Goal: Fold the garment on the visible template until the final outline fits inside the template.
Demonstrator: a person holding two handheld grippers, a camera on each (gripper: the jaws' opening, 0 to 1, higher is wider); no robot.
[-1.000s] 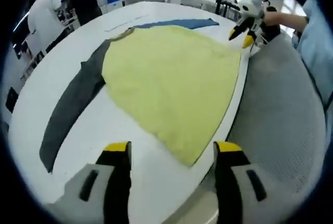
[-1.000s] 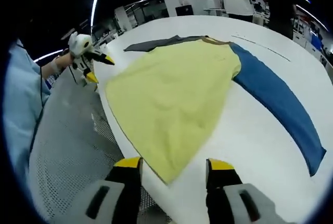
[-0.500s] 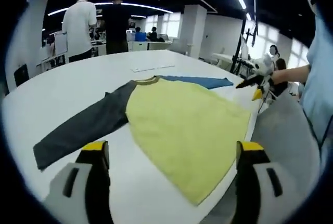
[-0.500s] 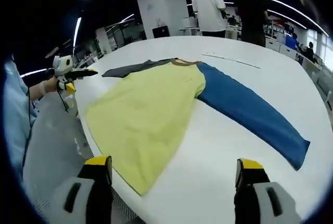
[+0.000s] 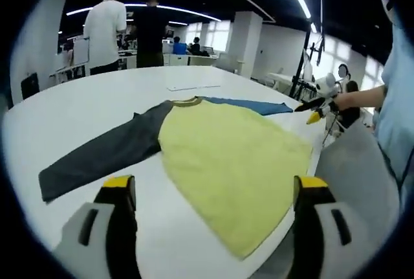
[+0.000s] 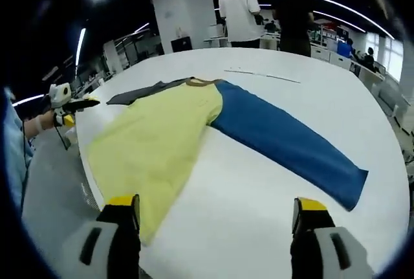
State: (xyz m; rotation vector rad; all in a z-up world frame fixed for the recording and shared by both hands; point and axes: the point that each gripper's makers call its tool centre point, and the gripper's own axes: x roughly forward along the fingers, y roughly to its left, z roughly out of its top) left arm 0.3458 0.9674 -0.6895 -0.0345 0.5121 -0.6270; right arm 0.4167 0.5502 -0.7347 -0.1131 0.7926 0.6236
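A long-sleeved shirt lies flat on the white table (image 5: 77,104), its hem at the near edge. In the left gripper view its yellow body (image 5: 233,156) fills the middle, the grey sleeve (image 5: 103,156) stretches left and the blue sleeve (image 5: 255,104) runs far right. My left gripper (image 5: 215,187) hovers open over the table, nothing between its jaws. The right gripper view has the yellow body (image 6: 155,140), the blue sleeve (image 6: 284,143) spread to the right and the grey sleeve (image 6: 139,91) behind. My right gripper (image 6: 216,206) is open over bare table, holding nothing.
A thin line marking (image 5: 194,87) lies on the table beyond the collar. Two people (image 5: 107,26) stand at the table's far side. A grey mesh surface (image 5: 352,175) borders the near edge. Each gripper shows in the other's view: the right one (image 5: 315,105), the left one (image 6: 68,104).
Both grippers' jaws have spread wider since one second ago. Both cameras have risen and levelled, and the right view has swung toward the blue sleeve. The shirt has not moved.
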